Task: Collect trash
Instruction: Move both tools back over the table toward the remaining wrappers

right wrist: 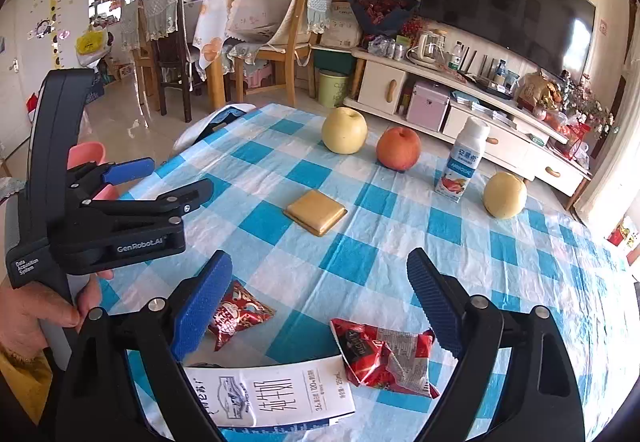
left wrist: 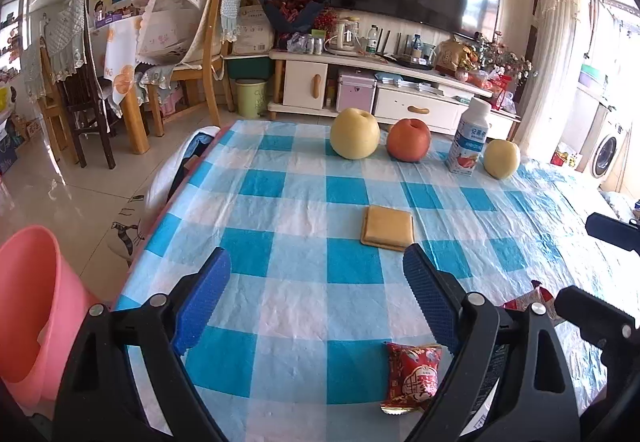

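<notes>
Table covered with a blue-and-white checked plastic cloth (left wrist: 280,226). Left gripper (left wrist: 316,306) hovers over the near edge, its 2 blue-padded jaws spread wide with nothing between the pads; a small red printed snack wrapper (left wrist: 412,378) lies flat on the cloth just below and inside the right-hand jaw, not touched. Right gripper (right wrist: 320,306) likewise stands wide apart and empty above the cloth. Beneath it lie 3 pieces of trash: a crumpled red foil wrapper (right wrist: 384,358) near the right-hand jaw, a second red snack wrapper (right wrist: 240,316) just beside the left-hand pad, and a flattened white milk carton with black print (right wrist: 272,398) at the near edge. A pink plastic bin (left wrist: 28,306) stands off the table's left side. Farther back on the cloth: a square tan biscuit-like block (left wrist: 387,228), 2 yellow pears (left wrist: 354,133) (left wrist: 502,158), 1 red apple (left wrist: 408,139), and 1 upright white yogurt bottle (left wrist: 468,139).
</notes>
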`<state>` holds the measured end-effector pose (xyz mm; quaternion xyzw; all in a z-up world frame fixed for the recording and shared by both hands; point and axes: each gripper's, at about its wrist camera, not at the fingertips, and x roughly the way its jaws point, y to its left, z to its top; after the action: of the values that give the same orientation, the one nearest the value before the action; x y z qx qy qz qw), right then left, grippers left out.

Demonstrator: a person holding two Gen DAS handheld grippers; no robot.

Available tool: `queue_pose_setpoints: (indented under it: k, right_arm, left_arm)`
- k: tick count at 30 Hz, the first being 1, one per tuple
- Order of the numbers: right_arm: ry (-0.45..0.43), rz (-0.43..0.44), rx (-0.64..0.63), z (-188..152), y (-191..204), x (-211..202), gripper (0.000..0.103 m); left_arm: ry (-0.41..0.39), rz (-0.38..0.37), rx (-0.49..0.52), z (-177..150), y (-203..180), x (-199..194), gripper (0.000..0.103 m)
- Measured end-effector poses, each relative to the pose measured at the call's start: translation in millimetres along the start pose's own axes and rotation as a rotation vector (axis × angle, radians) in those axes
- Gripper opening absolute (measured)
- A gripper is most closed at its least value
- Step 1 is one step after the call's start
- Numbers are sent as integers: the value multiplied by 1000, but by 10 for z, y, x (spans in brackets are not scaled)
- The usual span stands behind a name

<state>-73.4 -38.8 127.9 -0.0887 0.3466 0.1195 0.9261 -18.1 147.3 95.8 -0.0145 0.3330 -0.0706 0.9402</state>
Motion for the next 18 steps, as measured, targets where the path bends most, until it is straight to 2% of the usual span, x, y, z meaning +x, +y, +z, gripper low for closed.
queue_pose_setpoints:
  k: [6, 12, 18]
  right_arm:
    - [10, -36, 6, -100, -208, 22, 89]
    - [27, -62, 3, -183, -404, 58, 89]
    - [38, -56, 68, -171, -710, 47, 89]
  left_arm:
    - [22, -66, 33, -96, -153, -26, 89]
    - [32, -160, 138, -239, -438, -112, 89]
    - [76, -245, 270, -474, -805, -168, 89]
